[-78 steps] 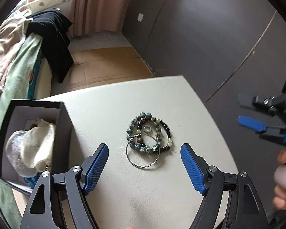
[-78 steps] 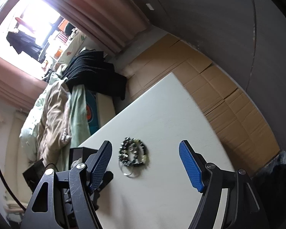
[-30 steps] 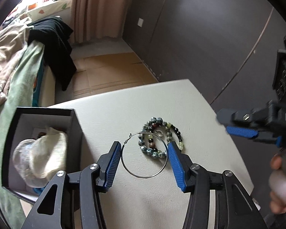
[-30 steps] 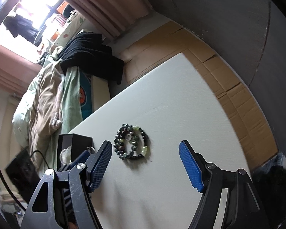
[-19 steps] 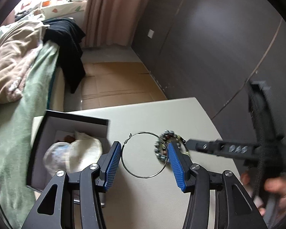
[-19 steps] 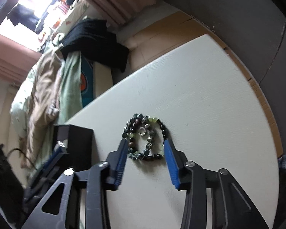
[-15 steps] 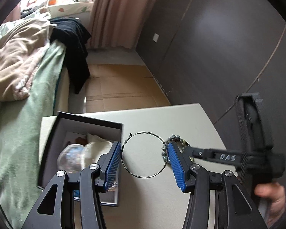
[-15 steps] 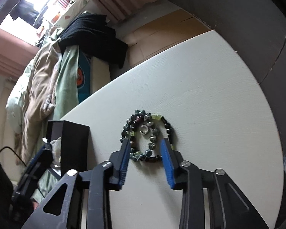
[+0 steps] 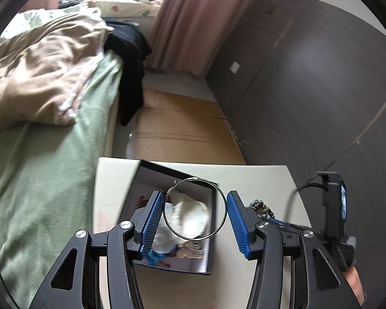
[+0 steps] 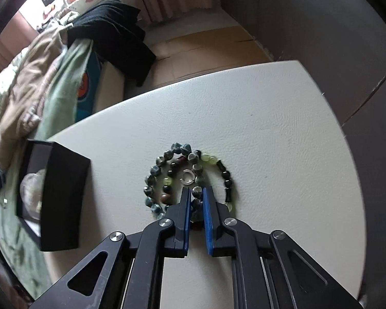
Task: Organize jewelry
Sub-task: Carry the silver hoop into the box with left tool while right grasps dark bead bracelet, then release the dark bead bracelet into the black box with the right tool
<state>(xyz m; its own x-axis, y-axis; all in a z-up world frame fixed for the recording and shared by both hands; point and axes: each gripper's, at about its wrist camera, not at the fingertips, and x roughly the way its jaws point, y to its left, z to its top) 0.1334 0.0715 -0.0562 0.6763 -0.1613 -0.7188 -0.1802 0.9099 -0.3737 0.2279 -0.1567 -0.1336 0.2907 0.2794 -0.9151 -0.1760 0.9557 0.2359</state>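
I see the bed (image 9: 38, 134) filling the left of my left-wrist view, its green cover under a rumpled tan blanket. The white worktop (image 10: 270, 134) spans the middle of the right-wrist view. The black jewelry box (image 9: 172, 221) stands open at lower centre of the left view, with a white pouch (image 9: 190, 219) inside. My left gripper (image 9: 195, 216) hangs over that box, clamped on a silver hoop earring (image 9: 195, 208) that spans the gap between both blue pads. In the right view, the box sits at the left edge of the worktop, well apart from the beaded bracelets (image 10: 187, 177) heaped at frame centre. My right gripper (image 10: 195, 206) is closing over the near side of that heap, with beads between its pads; I cannot tell whether they are pinched. A small silver ring (image 10: 187, 176) lies inside the bracelet loops.
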